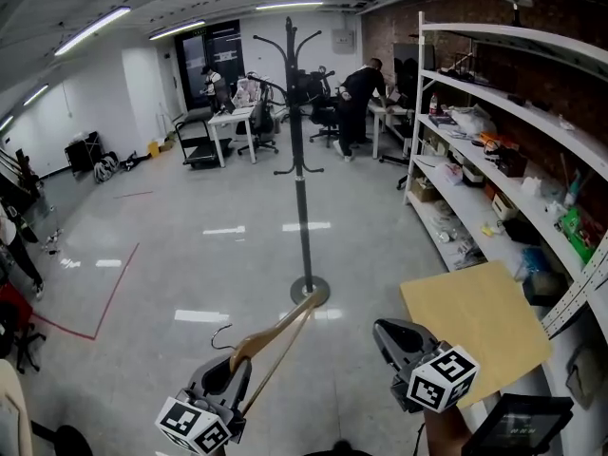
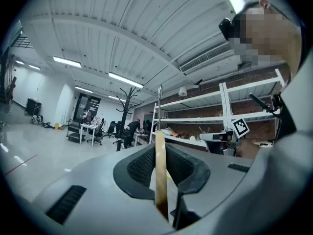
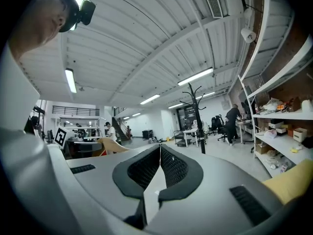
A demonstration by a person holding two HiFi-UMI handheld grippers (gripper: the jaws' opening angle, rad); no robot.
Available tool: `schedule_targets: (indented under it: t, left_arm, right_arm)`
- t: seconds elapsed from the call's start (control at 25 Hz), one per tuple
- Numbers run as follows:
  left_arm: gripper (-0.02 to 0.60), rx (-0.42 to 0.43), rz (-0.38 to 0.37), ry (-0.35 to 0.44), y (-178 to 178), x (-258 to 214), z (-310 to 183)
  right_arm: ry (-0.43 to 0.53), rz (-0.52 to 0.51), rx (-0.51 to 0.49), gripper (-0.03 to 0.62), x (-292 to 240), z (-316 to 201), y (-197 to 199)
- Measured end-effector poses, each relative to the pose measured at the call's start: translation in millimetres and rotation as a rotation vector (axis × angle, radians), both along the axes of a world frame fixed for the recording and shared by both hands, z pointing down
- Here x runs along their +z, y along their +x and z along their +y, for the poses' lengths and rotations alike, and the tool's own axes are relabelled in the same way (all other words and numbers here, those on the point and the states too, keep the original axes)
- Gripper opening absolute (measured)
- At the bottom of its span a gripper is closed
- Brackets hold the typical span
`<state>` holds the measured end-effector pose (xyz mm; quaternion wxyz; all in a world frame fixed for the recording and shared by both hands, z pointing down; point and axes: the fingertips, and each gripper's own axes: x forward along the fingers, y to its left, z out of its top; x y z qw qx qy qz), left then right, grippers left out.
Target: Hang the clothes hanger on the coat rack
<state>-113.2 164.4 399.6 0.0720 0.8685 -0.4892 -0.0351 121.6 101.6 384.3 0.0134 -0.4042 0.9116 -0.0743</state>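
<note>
Hanger point(image 1: 275, 335) gripped, coat rack point(image 1: 302, 160) ahead, not yet hung.
Coat rack at 12 o'clock, well apart. Left gripper point(image 1: 228, 373) jaws clamp the hanger's wooden arm, leaving its hook free at 9 o'clock. Right gripper point(image 1: 388, 335) jaws closed, empty.

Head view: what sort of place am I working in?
Likely a workshop-style office or lab: cluttered metal shelving along a brick wall, desks with office chairs at the back, a wide polished floor.
</note>
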Motion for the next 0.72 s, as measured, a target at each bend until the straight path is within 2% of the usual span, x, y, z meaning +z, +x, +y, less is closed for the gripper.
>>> schedule_targets:
  t: [0.16,0.4,0.72]
  left_arm:
    - [0.052,0.017,-0.007,0.002,18.1,0.1,-30.0]
    - [0.052,0.033,-0.029,-0.026,26.9,0.9,-67.5]
    - [0.052,0.08,-0.001,-0.028,13.9,13.7,-153.1]
  right_arm:
    - [-0.014,0.006,0.002,0.008,5.5,-31.3,15.7]
    - [-0.03,0.004,0.006,0.008,10.2,-68.0,26.0]
    - [-0.025,0.041,0.036,0.008,11.7,-143.4,12.4]
